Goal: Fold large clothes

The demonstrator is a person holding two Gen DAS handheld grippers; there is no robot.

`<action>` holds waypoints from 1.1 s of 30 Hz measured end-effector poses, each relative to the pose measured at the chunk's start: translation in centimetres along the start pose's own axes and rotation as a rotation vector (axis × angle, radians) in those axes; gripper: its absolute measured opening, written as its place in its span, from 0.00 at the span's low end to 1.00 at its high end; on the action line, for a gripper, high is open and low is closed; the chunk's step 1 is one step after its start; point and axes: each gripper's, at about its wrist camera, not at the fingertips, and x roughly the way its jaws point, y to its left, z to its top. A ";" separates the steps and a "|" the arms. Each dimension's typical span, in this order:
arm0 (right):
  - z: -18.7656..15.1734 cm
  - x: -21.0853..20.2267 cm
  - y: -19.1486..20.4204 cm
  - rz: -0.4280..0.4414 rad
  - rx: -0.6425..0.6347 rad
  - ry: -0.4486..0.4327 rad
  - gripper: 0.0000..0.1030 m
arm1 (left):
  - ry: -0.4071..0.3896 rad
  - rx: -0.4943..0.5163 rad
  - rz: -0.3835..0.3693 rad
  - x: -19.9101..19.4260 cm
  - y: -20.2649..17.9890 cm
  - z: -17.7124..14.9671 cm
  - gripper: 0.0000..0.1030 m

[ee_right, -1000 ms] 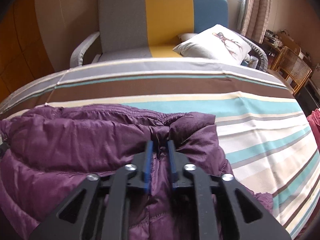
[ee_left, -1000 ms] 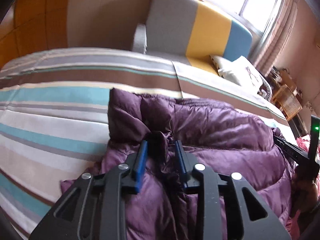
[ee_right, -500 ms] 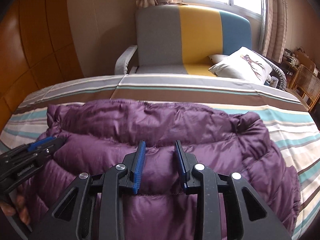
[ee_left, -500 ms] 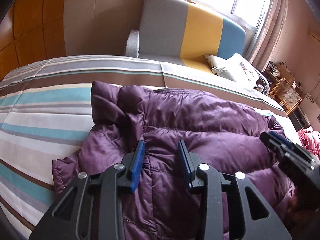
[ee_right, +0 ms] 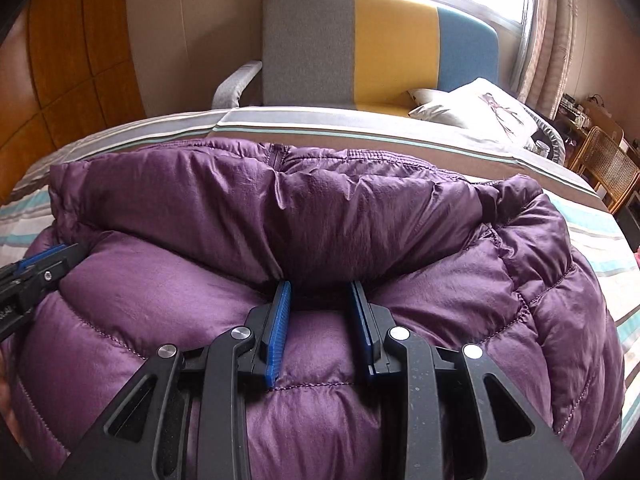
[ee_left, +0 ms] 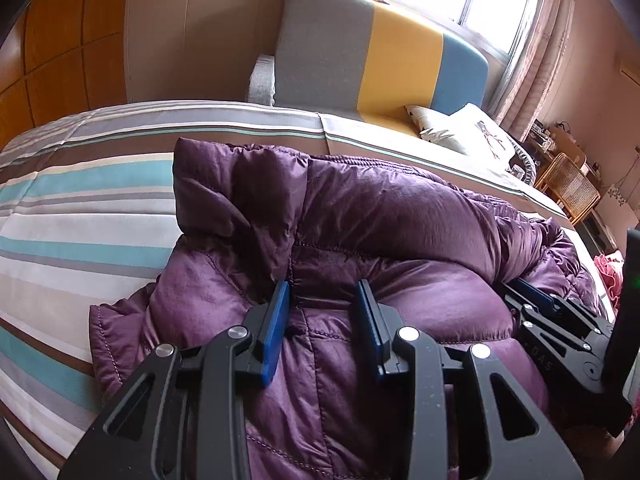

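Our left gripper (ee_left: 324,292) is hovering with parted jaws over the purple jacket (ee_left: 400,220), gripping nothing. We are keeping our right gripper (ee_right: 320,294) likewise parted, fingertips touching the jacket's fold.

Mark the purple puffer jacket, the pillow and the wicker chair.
purple puffer jacket (ee_right: 360,216), right wrist view, folded upper panel.
pillow (ee_right: 480,110), right wrist view, white top face.
wicker chair (ee_left: 568,188), left wrist view, woven backrest.

Our left gripper (ee_left: 324,300) and right gripper (ee_right: 320,300) look alike: matte black frames with long triangular cut-outs, round silver screw heads at the pivots, and flat blue ribbed pads (ee_right: 278,334) lining each finger. On the right gripper's body, seen from the side, faint embossed lettering shows.
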 end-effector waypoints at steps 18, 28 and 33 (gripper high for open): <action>-1.3 -5.5 -0.9 0.093 0.062 -0.044 0.29 | 0.015 0.007 0.014 -0.7 0.6 -0.2 0.33; -6.4 -10.8 -0.4 0.137 0.026 -0.056 0.29 | -0.032 0.040 0.086 -4.7 0.0 -2.0 0.44; -7.8 -11.3 -0.2 0.133 0.008 -0.046 0.29 | -0.043 0.043 0.086 -6.4 0.4 -2.9 0.45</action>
